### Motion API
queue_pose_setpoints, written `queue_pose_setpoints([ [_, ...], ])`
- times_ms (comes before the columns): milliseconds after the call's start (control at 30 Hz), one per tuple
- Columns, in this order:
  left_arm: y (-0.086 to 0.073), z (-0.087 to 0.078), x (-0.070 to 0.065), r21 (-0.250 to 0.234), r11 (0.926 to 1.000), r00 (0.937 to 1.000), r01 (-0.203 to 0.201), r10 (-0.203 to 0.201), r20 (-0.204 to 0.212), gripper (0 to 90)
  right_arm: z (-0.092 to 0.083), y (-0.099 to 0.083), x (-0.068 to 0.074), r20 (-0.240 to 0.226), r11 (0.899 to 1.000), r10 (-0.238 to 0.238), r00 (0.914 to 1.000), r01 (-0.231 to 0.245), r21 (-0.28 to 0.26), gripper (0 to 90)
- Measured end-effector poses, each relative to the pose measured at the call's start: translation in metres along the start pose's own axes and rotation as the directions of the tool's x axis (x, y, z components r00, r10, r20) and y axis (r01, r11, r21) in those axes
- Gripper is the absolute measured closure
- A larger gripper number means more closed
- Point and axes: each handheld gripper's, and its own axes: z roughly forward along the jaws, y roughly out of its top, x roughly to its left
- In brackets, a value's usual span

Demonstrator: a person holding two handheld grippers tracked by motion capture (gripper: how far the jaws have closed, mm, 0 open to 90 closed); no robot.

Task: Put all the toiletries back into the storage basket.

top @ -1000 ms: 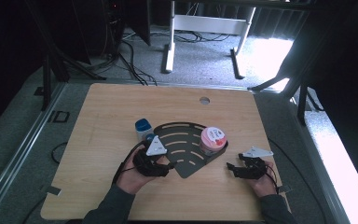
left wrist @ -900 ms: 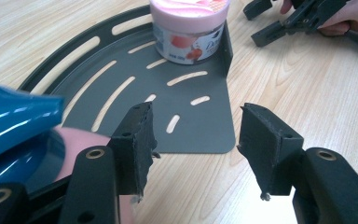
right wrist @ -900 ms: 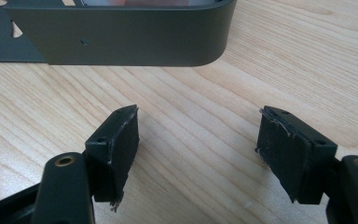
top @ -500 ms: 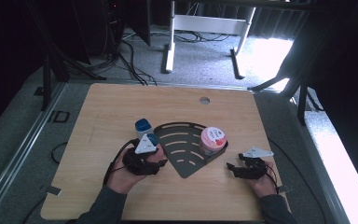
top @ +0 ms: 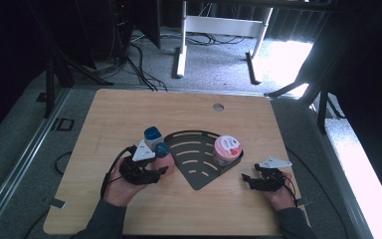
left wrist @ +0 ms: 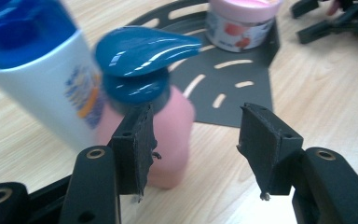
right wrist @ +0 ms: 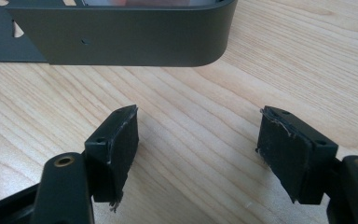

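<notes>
A pink bottle with a teal pump cap (top: 162, 155) (left wrist: 168, 126) stands upright on the wooden table, just left of the black fan-shaped tray (top: 199, 172) (left wrist: 242, 65). Right behind it stands a white bottle with a blue cap (top: 152, 135) (left wrist: 42, 79). My left gripper (top: 161, 169) (left wrist: 196, 121) is open at the pink bottle's base; the bottle sits beyond the left jaw, clear of the right pad. A pink-lidded jar (top: 227, 148) (left wrist: 240, 21) rests in the tray's right corner. My right gripper (top: 247, 180) (right wrist: 198, 121) is open over bare wood, facing the tray's rim (right wrist: 121, 39).
The table's front edge lies close behind both hands. A round cable hole (top: 218, 107) sits near the far edge. Bare wood spreads across the table's far half and left side. Beyond the table are a white desk frame (top: 181, 45) and floor cables.
My left gripper has slid left, away from the tray, and the pink bottle now shows beside its jaws. The right gripper, the jar and the tray have stayed put.
</notes>
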Motion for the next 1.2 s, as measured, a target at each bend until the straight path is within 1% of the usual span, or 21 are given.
queue_pose_setpoints([
  [33,0.0,0.0,0.001,-0.003,1.0,1.0,0.006,-0.006,-0.004,44.2,0.0,0.0,0.0,0.0,1.0,0.0,1.0,0.0,0.0,28.5],
  [133,-0.001,0.0,0.002,-0.02,0.9998,0.9994,0.008,-0.009,-0.032,43.7,0.0,0.0,0.0,0.0,1.0,0.0,1.0,0.0,0.0,28.5],
  [333,-0.001,0.004,0.002,-0.011,0.9999,0.9962,0.0,-0.001,-0.087,38.2,0.0,0.0,0.0,0.0,1.0,-0.001,1.0,0.001,0.0,28.3],
  [433,0.0,0.008,0.003,-0.013,0.9999,0.9952,0.003,-0.004,-0.098,36.2,0.0,0.0,0.0,-0.001,1.0,-0.001,1.0,0.001,0.0,28.3],
  [500,0.0,0.011,0.004,-0.012,0.9999,0.9954,0.009,-0.01,-0.096,35.9,0.0,0.0,0.0,-0.001,1.0,-0.001,1.0,0.001,0.0,28.3],
  [567,0.0,0.015,0.006,-0.008,0.9999,0.9949,0.011,-0.012,-0.1,34.9,0.0,0.0,0.0,-0.001,1.0,-0.001,1.0,0.001,0.0,28.2],
  [633,0.001,0.018,0.009,-0.002,0.9998,0.9944,0.021,-0.021,-0.104,34.2,0.0,0.0,0.0,-0.001,1.0,-0.001,1.0,0.001,0.0,28.2],
  [700,0.001,0.021,0.012,-0.009,0.9993,0.9953,0.035,-0.036,-0.09,34.0,0.0,0.0,0.0,-0.001,1.0,-0.001,1.0,0.001,0.0,28.2],
  [767,0.002,0.024,0.013,-0.025,0.9987,0.9951,0.045,-0.047,-0.087,34.0,0.0,0.0,0.0,-0.001,1.0,-0.001,1.0,0.001,0.0,28.2],
  [900,0.004,0.029,0.017,-0.025,0.9979,0.9961,0.06,-0.061,-0.063,35.2,0.0,0.0,0.0,-0.001,1.0,0.001,1.0,-0.001,0.0,28.2],
  [1000,0.005,0.032,0.017,-0.03,0.9977,0.9965,0.06,-0.061,-0.056,35.3,0.0,0.0,0.0,-0.001,1.0,0.001,1.0,-0.001,0.001,28.2],
  [1167,0.009,0.036,0.017,-0.027,0.9986,0.997,0.046,-0.048,-0.061,37.5,0.0,0.0,0.0,-0.001,1.0,0.0,1.0,0.0,0.0,28.1],
  [1200,0.01,0.037,0.016,-0.036,0.998,0.9968,0.052,-0.054,-0.059,38.6,0.0,0.0,0.0,-0.001,1.0,0.0,1.0,0.0,0.0,28.0],
])
